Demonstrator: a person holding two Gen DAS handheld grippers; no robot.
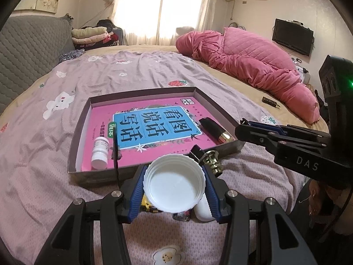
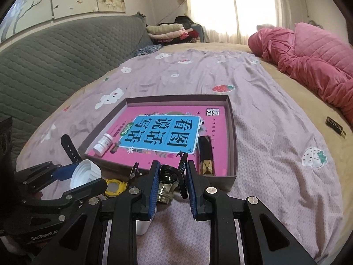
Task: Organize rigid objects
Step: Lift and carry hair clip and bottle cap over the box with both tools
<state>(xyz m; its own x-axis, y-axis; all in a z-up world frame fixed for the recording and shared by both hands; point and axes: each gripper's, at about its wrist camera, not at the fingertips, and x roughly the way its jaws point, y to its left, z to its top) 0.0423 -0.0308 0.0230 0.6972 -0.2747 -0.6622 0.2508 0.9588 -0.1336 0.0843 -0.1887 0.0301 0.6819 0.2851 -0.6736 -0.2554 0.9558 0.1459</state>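
Between the left gripper's [image 1: 174, 187] half-spread pads sits a white cap [image 1: 174, 184], pinched across its ribbed rim: light, stiff, likely slippery. Ahead lies the box [image 1: 75, 145]. Right gripper [image 2: 172, 177], nearly shut, pinches a small dark item.

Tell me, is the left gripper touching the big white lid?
Touching. In the left wrist view, the left gripper's blue pads press on both sides of the big white lid, with no gap, holding it above the bed.
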